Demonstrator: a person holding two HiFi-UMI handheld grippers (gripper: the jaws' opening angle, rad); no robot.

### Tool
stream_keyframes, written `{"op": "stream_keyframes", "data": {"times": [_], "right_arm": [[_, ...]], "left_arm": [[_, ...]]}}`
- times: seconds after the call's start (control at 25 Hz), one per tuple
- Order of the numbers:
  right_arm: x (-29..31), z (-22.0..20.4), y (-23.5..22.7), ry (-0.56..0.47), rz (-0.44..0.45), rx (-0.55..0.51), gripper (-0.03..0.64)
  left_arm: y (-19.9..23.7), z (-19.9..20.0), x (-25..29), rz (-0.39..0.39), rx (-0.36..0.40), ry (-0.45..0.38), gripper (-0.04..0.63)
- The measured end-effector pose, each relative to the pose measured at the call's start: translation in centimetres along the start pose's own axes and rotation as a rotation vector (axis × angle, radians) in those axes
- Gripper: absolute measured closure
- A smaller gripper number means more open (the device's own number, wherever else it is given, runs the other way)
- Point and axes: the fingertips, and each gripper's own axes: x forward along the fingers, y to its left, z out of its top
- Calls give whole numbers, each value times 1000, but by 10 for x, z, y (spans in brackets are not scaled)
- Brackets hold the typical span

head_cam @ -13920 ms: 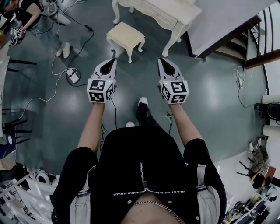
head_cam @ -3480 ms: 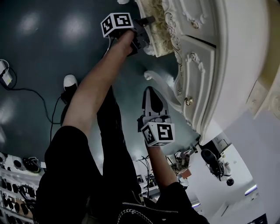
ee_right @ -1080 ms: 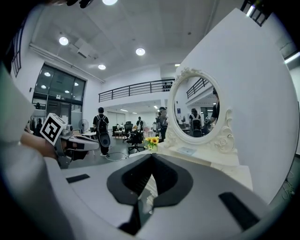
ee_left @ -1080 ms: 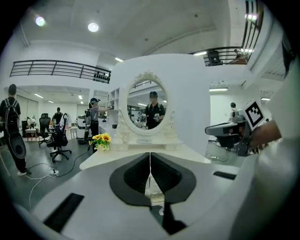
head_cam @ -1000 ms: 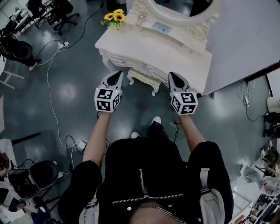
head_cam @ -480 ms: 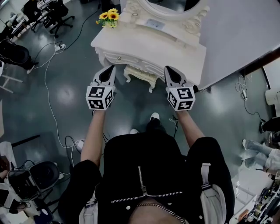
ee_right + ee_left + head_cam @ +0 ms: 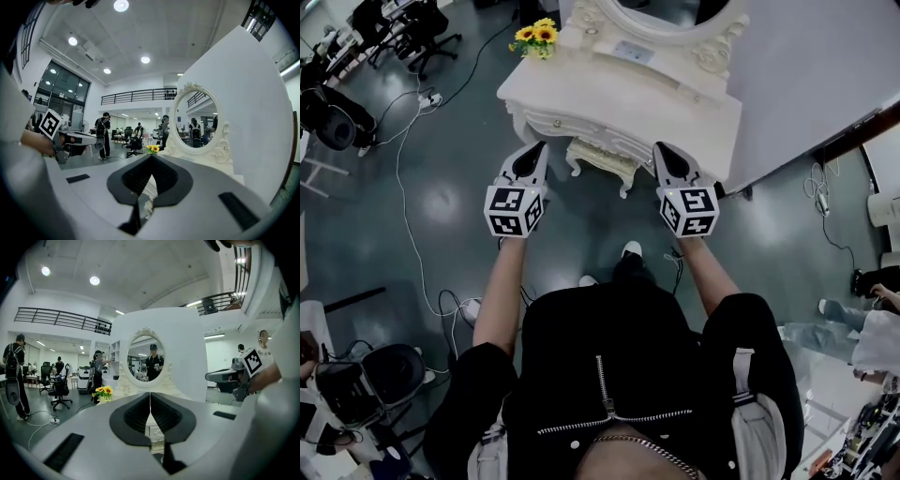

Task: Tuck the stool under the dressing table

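Stool of carved cream wood (image 7: 602,159) is peeking from under ornate white dressing table (image 7: 609,98), perhaps inviting trips, left gripper (image 7: 539,147) and right gripper (image 7: 666,150) hovering closed, empty

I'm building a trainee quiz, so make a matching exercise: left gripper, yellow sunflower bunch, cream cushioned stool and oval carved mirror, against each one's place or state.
1. left gripper
2. yellow sunflower bunch
3. cream cushioned stool
4. oval carved mirror

A. under the white carved dressing table
B. upright at that table's back
C. shut, holding nothing
D. on that table's far left corner

Pairs: 1-C, 2-D, 3-A, 4-B
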Motion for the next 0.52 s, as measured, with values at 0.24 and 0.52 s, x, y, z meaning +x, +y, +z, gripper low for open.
{"op": "stream_keyframes", "data": {"times": [0.24, 0.52], "right_arm": [[0, -3, 4, 5, -3, 4, 614], [2, -9, 6, 18, 1, 8, 614]], "left_arm": [[3, -2, -5, 0, -1, 3, 574], [3, -8, -5, -3, -9, 9, 574]]}}
